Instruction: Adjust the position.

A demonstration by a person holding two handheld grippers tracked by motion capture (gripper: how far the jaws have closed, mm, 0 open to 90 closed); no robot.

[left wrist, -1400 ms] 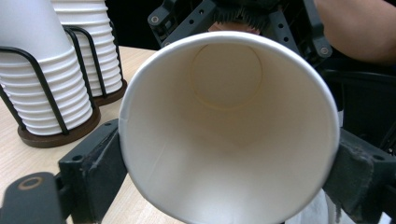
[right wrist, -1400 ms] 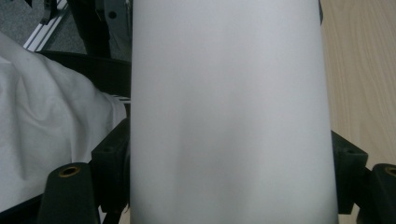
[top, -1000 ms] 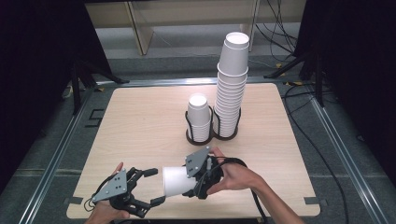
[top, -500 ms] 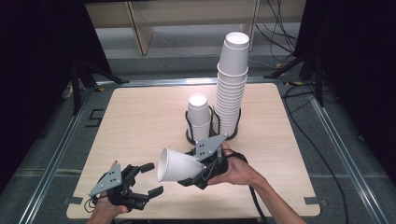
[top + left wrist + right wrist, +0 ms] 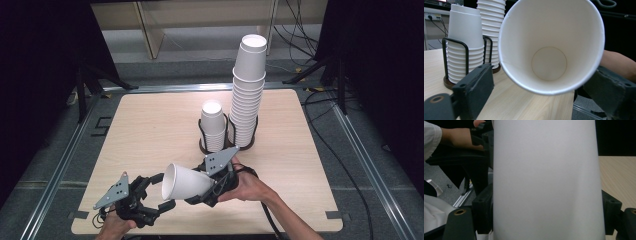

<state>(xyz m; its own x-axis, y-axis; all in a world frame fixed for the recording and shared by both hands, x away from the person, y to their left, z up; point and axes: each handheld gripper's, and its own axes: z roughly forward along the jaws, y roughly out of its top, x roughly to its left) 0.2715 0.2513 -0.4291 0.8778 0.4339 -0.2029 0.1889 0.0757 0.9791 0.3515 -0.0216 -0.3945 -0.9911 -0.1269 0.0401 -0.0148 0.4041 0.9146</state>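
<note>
A white paper cup [image 5: 182, 182] lies on its side in the air above the table's near edge, mouth towards the left. My right gripper [image 5: 202, 187] is shut on the cup's body; in the right gripper view the cup wall [image 5: 544, 177] fills the gap between both jaws. My left gripper [image 5: 159, 191] is open just in front of the cup's mouth, and its jaws have just been opening. In the left gripper view the cup's rim [image 5: 549, 91] hangs between the two pads [image 5: 475, 87] without touching either.
A short stack of cups [image 5: 212, 125] and a tall leaning stack [image 5: 248, 90] stand side by side in black wire holders at the middle of the wooden table [image 5: 150, 130]. Metal rails run around the table, and cables lie on the floor to the right.
The right gripper has lifted the cup a little and tipped its mouth down towards the left. The left gripper has stayed where it was, its jaws now wider apart.
</note>
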